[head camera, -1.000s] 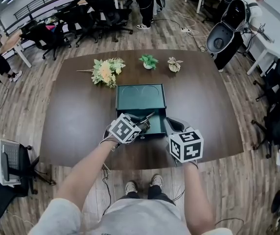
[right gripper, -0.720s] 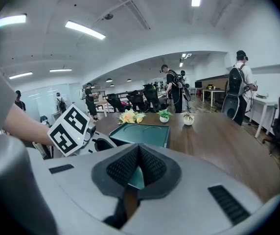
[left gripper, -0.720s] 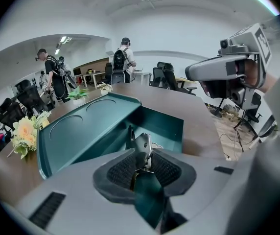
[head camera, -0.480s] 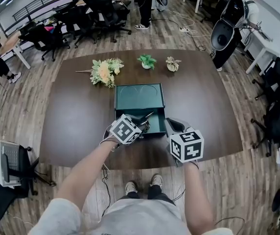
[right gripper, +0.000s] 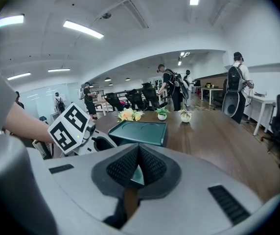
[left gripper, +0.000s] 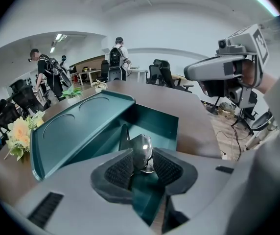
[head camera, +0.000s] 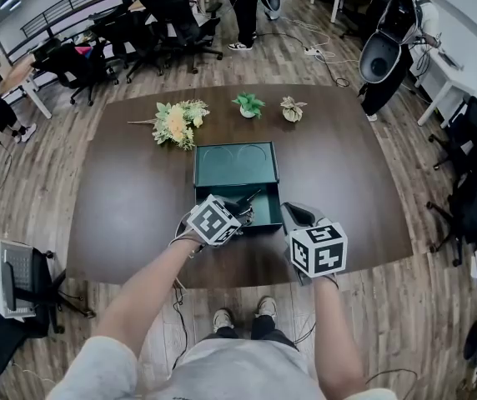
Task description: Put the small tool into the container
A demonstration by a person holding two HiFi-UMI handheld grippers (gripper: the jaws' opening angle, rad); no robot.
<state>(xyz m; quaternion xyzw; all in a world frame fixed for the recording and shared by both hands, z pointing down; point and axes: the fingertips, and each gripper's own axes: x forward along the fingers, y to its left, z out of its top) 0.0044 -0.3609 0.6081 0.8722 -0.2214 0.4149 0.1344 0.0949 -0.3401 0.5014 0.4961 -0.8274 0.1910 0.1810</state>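
At the near table edge, five o'clock, right gripper (right gripper: 139, 151): its jaws were together with nothing between them, idle beside the work.
Left gripper (left gripper: 142, 155): just past it at six o'clock, over the near end of the container; its jaws were opening with the small tool between the pads.
Small tool (left gripper: 141, 148): a shiny metal piece stood upright between the ribbed pads, above the box's inside, with a dark slim part that reached toward twelve o'clock.
Handling: it looked stiff, light and smooth, so probably slippery. The thicker bright body seemed the best place to pinch, square across the pads. A short drop would likely do it no harm.
Container (left gripper: 157, 126): a teal box, open, with plain inner walls and nothing else visible inside.
Lid (left gripper: 76, 131): laid back toward twelve o'clock, with two round recesses in it.
Table (head camera: 138, 190): dark brown, smooth and level.
Far edge: flowers (head camera: 176, 123) lay at eleven o'clock, and two small potted plants (head camera: 249, 104) stood at twelve and one.
Room: an open office with a wood-plank floor (head camera: 47, 182). Black chairs (head camera: 172, 15) stood at eleven o'clock, and people stood well apart at the far desks.
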